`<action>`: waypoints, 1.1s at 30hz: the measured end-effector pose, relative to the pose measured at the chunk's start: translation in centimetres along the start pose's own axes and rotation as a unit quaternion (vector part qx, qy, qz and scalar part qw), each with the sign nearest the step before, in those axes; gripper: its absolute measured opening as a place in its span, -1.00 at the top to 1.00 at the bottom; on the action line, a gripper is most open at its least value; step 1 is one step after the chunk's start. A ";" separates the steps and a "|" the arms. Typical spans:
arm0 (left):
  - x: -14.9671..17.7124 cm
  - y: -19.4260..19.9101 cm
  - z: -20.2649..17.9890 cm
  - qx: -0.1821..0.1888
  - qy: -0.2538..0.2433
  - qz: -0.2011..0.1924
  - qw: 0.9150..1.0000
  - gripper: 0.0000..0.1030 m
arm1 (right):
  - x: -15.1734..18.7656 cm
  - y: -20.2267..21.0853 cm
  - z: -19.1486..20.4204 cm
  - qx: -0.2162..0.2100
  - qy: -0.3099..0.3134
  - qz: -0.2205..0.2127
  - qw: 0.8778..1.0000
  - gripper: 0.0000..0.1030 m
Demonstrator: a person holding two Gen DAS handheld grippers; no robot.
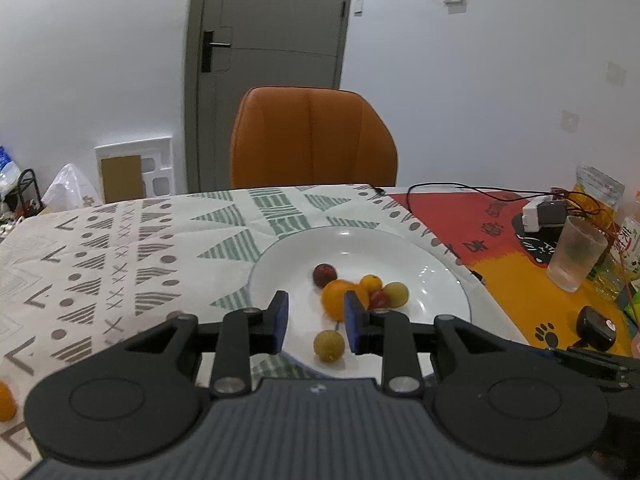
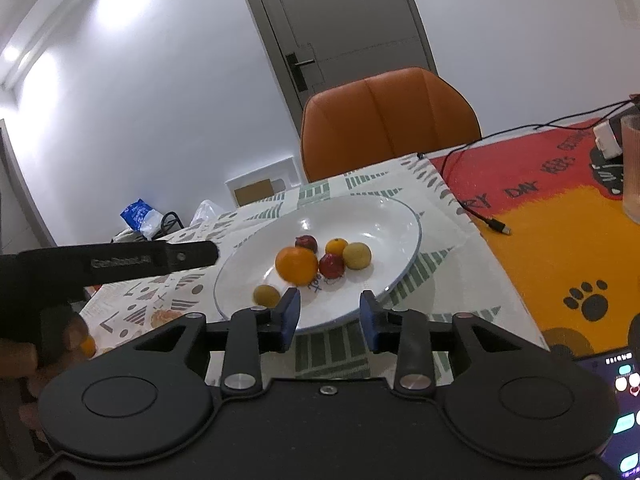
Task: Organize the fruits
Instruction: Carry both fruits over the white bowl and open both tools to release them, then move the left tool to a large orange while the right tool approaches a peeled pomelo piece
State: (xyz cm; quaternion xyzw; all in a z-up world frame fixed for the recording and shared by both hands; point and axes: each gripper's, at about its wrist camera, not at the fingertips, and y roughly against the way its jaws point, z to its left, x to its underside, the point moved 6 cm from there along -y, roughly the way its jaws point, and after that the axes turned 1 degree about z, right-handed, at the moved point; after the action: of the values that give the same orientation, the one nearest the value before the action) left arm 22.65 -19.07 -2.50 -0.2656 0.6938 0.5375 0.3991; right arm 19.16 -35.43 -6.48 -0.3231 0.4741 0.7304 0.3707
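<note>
Fruits sit gathered on the white plate [image 1: 424, 256] on the bench [image 1: 120, 248], likely because the plate is the collecting spot for the task.

Left to right in the left wrist view: one orange fruit [image 1: 6, 402] lies off the plate at the far left edge of the bench, well apart from the rest, so it looks not yet sorted. On the plate: a dark red fruit [image 1: 324, 275], the big orange [image 1: 338, 298], a small orange [image 1: 371, 282], a red fruit [image 1: 378, 299] and a yellow-green fruit [image 1: 397, 294], all bunched and touching or nearly so. One more yellow-green fruit [image 1: 329, 345] lies alone near the plate's near rim.

Left claw [image 1: 316, 322]: jaws apart with a modest gap, holding nothing. It hovers over the near rim; the lone yellow-green fruit shows in the gap but the pads don't press it. Whether the right pad touches the big orange, can't tell.

Right claw [image 2: 330, 316]: jaws apart, a little wider, empty. It hangs just at the plate's near edge, touching no fruit.

Right of the plate: a cable [image 1: 440, 189] and a frosted cup [image 1: 576, 254] on the red-orange mat [image 1: 460, 208], clear of the work.
</note>
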 end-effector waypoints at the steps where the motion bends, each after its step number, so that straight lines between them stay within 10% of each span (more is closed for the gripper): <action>1: 0.0 0.3 0.3 -0.003 0.002 -0.001 1.000 0.45 | 0.1 0.0 0.0 -0.001 0.000 0.001 1.000 0.33; 33: 1.4 8.1 12.9 -0.119 0.067 -0.031 0.990 -0.45 | 1.6 -1.5 8.2 -0.067 0.038 0.022 0.997 0.08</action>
State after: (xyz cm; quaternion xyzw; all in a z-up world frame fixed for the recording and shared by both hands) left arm 18.85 -4.34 -0.67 -0.3683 0.6415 0.5844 0.3337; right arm 18.60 -26.94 -5.70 -0.3641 0.4450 0.7557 0.3136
